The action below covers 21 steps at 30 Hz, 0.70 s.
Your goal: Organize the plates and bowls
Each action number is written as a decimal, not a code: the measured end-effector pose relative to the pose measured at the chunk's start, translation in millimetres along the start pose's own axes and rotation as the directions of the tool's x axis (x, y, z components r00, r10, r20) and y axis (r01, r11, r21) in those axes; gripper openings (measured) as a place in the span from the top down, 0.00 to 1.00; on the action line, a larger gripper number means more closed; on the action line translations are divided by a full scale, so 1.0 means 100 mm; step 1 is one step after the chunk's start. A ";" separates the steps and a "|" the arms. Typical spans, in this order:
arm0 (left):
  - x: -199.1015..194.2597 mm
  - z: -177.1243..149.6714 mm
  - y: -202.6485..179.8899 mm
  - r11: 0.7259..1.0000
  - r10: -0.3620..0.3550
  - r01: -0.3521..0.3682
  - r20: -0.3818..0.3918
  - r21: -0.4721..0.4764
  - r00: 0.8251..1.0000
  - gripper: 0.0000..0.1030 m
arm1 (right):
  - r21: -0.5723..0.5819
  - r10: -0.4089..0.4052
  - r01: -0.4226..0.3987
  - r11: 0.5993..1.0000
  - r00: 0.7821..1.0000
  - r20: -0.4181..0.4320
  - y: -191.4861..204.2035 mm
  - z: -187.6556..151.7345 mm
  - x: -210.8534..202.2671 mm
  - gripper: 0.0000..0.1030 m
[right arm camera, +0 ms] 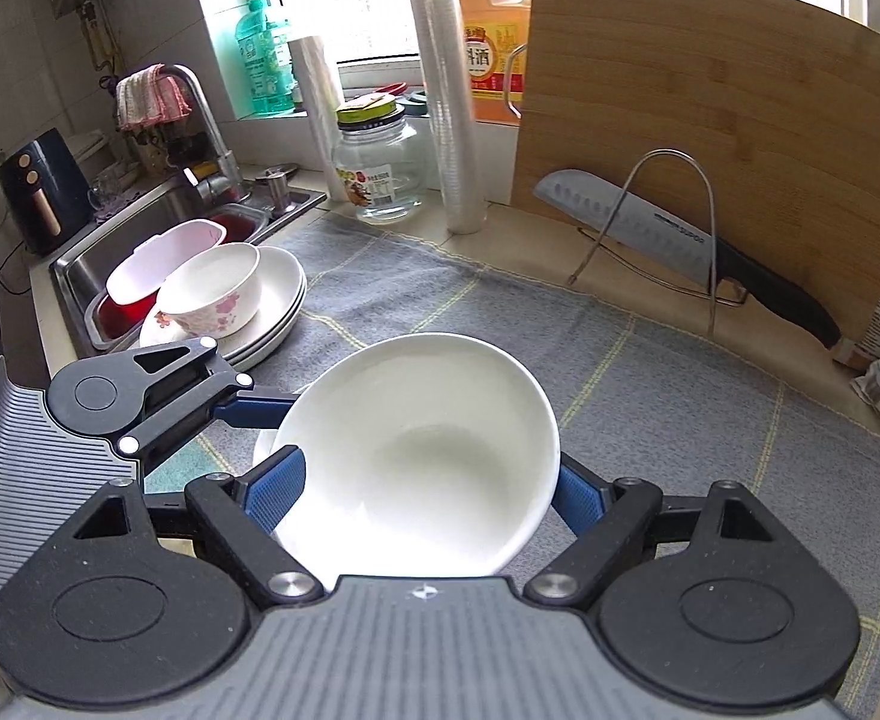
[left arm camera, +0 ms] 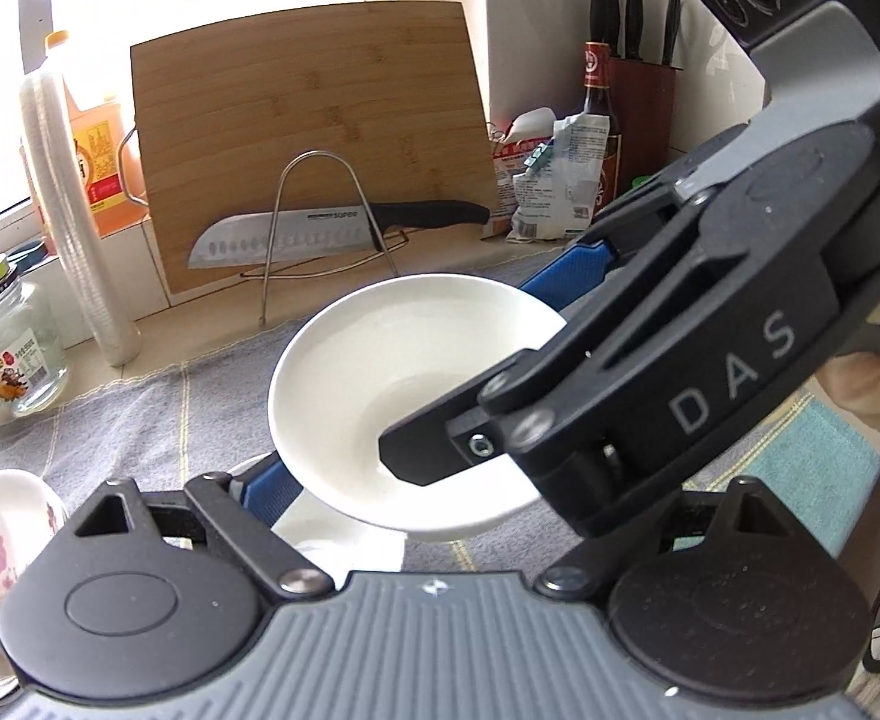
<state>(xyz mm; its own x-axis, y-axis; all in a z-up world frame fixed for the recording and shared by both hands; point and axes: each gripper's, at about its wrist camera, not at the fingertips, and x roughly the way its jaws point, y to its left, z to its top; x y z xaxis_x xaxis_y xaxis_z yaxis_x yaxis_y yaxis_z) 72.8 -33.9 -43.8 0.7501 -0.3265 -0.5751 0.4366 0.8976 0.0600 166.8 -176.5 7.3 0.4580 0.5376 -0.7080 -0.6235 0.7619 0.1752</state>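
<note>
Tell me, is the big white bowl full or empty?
Empty. The white bowl, held tilted between the blue fingers of the right hand-held gripper, shows only its bare, shiny inside.

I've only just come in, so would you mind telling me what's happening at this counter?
A person is sorting dishes with handheld tongs. The right tongs and the left tongs both grip one plain white ceramic bowl, tilted above the grey checked cloth. A flowered bowl already sits on the stacked white plates beside the steel sink.
</note>
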 end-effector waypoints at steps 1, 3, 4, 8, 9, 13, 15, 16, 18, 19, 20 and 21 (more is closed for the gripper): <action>-0.01 -0.02 0.04 1.000 0.005 -0.005 -0.003 -0.001 1.000 0.11 | -0.003 0.005 -0.005 1.000 1.000 -0.002 0.04 0.02 0.03 0.12; -0.03 -0.06 0.11 1.000 0.015 -0.015 -0.009 -0.005 1.000 0.11 | -0.005 0.014 -0.014 1.000 1.000 -0.004 0.09 0.04 0.09 0.12; -0.03 -0.08 0.14 1.000 0.021 -0.021 -0.011 -0.007 1.000 0.11 | -0.001 0.021 -0.021 1.000 1.000 -0.005 0.11 0.06 0.13 0.12; -0.04 -0.16 0.27 0.999 0.038 -0.039 -0.021 -0.012 0.999 0.11 | -0.007 0.035 -0.035 0.999 0.999 -0.008 0.21 0.11 0.24 0.12; -0.03 -0.17 0.30 0.999 0.040 -0.041 -0.024 -0.012 0.999 0.11 | -0.013 0.037 -0.037 0.999 0.999 -0.008 0.24 0.12 0.28 0.12; -0.01 -0.21 0.37 0.999 0.044 -0.045 -0.041 -0.010 0.998 0.11 | -0.013 0.044 -0.044 0.999 0.999 -0.022 0.31 0.14 0.42 0.12; 0.01 -0.23 0.40 0.999 0.042 -0.042 -0.048 -0.014 0.998 0.11 | -0.004 0.047 -0.047 0.999 0.998 -0.029 0.33 0.14 0.48 0.12; 0.02 -0.24 0.41 0.999 0.040 -0.041 -0.050 -0.015 0.998 0.11 | -0.002 0.047 -0.047 0.999 0.998 -0.031 0.33 0.14 0.50 0.12; 0.04 -0.25 0.44 0.999 0.039 -0.040 -0.056 -0.014 0.998 0.11 | -0.001 0.045 -0.045 0.999 0.998 -0.035 0.35 0.14 0.55 0.12; 0.05 -0.26 0.45 0.999 0.037 -0.038 -0.059 -0.015 0.998 0.11 | -0.001 0.042 -0.042 0.999 0.998 -0.038 0.36 0.14 0.58 0.12; 0.07 -0.26 0.47 0.999 0.036 -0.037 -0.064 -0.015 0.997 0.11 | 0.002 0.039 -0.039 0.999 0.998 -0.040 0.36 0.14 0.60 0.12; 0.07 -0.26 0.47 0.999 0.035 -0.036 -0.066 -0.014 0.997 0.11 | 0.003 0.038 -0.038 0.999 0.998 -0.043 0.36 0.14 0.62 0.12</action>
<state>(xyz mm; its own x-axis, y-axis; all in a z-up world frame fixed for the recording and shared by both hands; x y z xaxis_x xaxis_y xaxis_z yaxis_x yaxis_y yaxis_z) 85.8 13.8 -66.6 0.7308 -0.2744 -0.6250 0.4022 0.9129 0.0694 181.5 -110.3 -20.5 0.4065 0.5504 -0.7293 -0.6383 0.7422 0.2044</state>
